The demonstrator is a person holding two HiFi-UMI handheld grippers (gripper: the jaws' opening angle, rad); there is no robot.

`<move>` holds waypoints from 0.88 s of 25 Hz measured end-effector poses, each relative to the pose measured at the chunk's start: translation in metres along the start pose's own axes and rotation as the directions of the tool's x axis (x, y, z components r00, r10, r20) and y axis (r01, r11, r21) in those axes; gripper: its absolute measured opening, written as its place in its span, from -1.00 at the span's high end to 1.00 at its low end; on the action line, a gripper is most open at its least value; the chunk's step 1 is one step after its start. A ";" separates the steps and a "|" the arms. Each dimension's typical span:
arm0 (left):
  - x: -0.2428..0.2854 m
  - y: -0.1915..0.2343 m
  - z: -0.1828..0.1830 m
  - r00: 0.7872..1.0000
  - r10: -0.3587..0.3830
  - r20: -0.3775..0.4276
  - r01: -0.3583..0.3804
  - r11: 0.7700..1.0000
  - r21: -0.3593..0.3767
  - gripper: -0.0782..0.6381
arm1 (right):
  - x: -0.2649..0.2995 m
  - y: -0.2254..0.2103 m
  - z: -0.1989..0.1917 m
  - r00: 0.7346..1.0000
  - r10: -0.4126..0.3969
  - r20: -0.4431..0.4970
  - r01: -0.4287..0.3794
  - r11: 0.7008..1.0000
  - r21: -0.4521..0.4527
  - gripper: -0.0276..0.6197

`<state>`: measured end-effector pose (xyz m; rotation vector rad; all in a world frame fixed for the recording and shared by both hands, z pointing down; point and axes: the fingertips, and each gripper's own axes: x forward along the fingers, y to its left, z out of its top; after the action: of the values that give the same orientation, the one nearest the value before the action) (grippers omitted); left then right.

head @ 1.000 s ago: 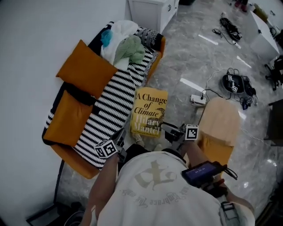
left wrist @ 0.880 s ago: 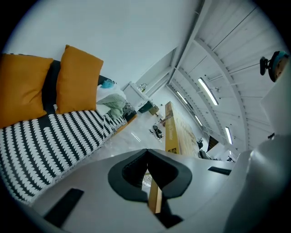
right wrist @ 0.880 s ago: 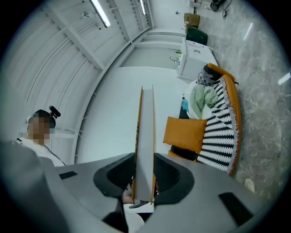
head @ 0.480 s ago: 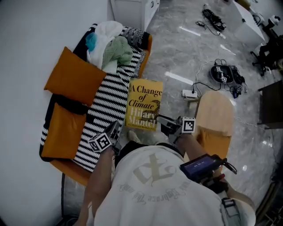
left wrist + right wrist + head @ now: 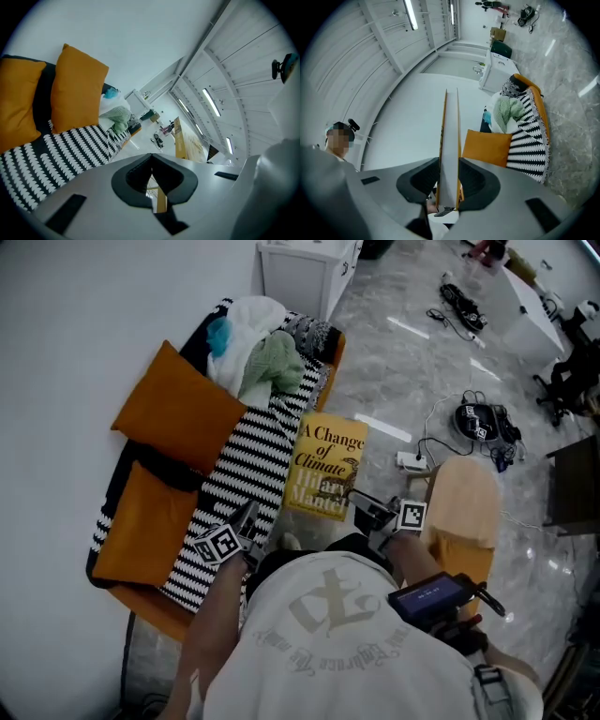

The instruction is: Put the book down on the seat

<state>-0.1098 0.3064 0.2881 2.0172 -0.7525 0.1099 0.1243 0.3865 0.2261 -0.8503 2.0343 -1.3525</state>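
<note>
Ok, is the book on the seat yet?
No, the right gripper is clamped on the book, holding it in the air beside the seat.

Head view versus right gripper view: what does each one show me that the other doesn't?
Only the head view shows the book from the front, with its yellow cover and title, the left gripper, a wooden stool and cables on the floor. Only the right gripper view shows the book edge-on, its pages clamped between the jaws of the right gripper, plus ceiling lights. Both show the book, the orange cushion, the black-and-white striped seat and the pile of clothes at its far end.
</note>
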 end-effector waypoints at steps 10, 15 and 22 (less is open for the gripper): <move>-0.050 0.004 -0.034 0.992 0.077 0.098 -0.070 0.994 -0.081 0.75 | -0.008 0.003 -0.004 0.999 0.018 -0.045 -0.018 1.000 -0.002 0.49; -0.048 0.072 0.020 0.983 0.143 0.112 -0.127 0.982 -0.138 0.75 | 0.073 -0.044 0.012 0.995 -0.024 -0.096 0.028 0.999 0.038 0.49; -0.039 0.131 0.059 0.964 0.230 0.133 -0.198 0.956 -0.217 0.75 | 0.161 -0.100 0.032 0.975 -0.031 -0.221 0.048 0.996 0.072 0.49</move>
<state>-0.2256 0.2295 0.3405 1.7612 -1.0407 -0.0012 0.0637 0.2169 0.2930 -0.7385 2.1231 -1.5976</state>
